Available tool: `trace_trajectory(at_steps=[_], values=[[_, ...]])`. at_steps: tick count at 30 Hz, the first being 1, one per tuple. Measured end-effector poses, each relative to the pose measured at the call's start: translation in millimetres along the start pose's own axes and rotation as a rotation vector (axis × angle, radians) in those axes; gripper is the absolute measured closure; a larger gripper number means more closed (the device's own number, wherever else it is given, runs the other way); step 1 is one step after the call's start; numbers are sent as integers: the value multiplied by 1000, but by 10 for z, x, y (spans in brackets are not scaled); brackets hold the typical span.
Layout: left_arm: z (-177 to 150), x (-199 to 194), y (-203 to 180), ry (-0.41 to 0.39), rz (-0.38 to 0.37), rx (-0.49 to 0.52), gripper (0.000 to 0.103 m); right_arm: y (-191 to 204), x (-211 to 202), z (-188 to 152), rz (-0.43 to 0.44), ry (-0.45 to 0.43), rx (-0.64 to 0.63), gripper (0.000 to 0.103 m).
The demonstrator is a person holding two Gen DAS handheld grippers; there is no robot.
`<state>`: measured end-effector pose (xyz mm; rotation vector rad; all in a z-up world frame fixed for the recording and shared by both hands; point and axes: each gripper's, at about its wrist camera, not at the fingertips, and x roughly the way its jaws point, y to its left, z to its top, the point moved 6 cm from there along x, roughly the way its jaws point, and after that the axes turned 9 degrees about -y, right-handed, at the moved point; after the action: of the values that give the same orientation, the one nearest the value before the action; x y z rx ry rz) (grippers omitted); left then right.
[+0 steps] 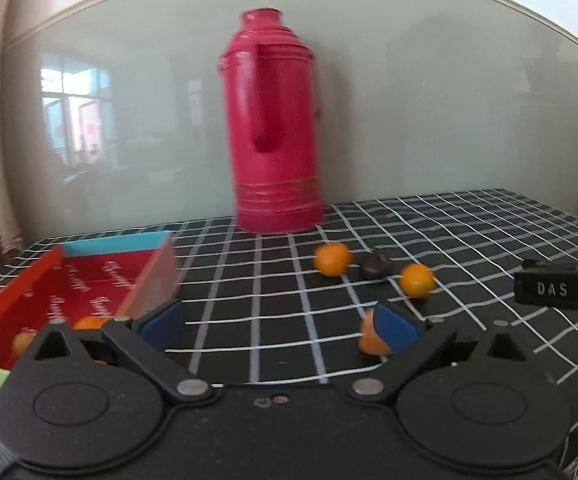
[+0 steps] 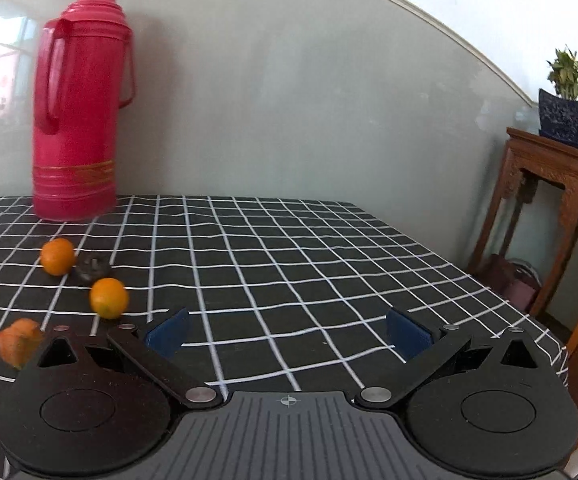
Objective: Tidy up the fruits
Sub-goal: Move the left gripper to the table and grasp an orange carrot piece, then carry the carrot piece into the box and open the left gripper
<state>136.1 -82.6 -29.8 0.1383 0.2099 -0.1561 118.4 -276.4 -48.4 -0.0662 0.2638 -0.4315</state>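
Note:
Three small oranges lie on the black checked tablecloth: a far one (image 1: 332, 259) (image 2: 57, 256), a middle one (image 1: 417, 279) (image 2: 109, 297), and a near one (image 1: 372, 340) (image 2: 18, 342) partly behind my left gripper's right pad. A dark fruit (image 1: 376, 266) (image 2: 92, 268) lies between the first two. A red box (image 1: 69, 280) at the left holds two oranges (image 1: 89, 323). My left gripper (image 1: 279, 326) is open and empty. My right gripper (image 2: 287, 334) is open and empty, to the right of the fruits.
A tall red thermos (image 1: 275, 128) (image 2: 79, 108) stands at the back of the table by the wall. The right gripper's black tip marked DAS (image 1: 561, 286) shows at the right. A wooden stand (image 2: 537, 216) with a potted plant (image 2: 565, 96) is beyond the table's right edge.

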Motion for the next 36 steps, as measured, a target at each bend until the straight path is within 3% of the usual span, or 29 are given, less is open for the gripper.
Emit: trace_trajectory(at_steps=[6,15,18,20,23,30,36], values=[[-67,117,-190,31,-48,10,20,-134,37,-14,-4,3,12,0],[-145,296,-385,82,-117,-6,42,-203,63,-35,-9,11,11,0],[-176,352,-452,105,-148,-14,62,-244,83,-45,-13,17,20,0],[-203,390,-479,125,-161,-21,80,-260,88,-54,-12,23,26,0],[-222,420,-475,134,-152,-33,89,-261,94,-51,-9,24,29,0],[-137,371,-287,94,-106,-80,89,-168,67,-24,21,16,35,0],[30,217,167,7,33,-125,90,-5,17,30,64,4,37,0]])
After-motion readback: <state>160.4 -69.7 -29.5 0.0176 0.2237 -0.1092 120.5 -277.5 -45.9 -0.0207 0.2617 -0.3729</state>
